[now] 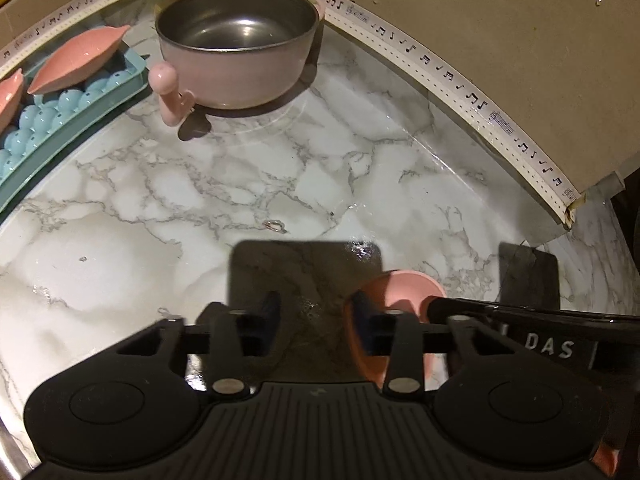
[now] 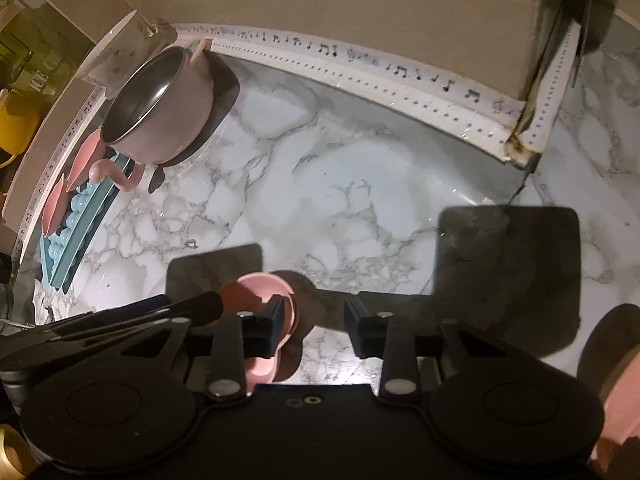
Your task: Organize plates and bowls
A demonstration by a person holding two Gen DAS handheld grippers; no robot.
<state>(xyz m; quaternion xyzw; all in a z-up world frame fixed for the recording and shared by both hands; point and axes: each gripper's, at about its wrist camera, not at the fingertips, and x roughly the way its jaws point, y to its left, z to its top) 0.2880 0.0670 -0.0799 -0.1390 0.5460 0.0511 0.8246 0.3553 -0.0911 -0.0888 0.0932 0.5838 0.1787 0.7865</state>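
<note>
With both my left tongs and right tongs narrow and empty, I risk tipping the small pink dish between them.

White marble-look countertop with grey veins, glossy, catching glare and hard dark shadows from light overhead. Along the back edge, a white trim strip printed with black music notes, curving around a corner, frayed and stained at its end. Behind it, a plain beige wall. Dim, warm-toned room off to the left.
</note>
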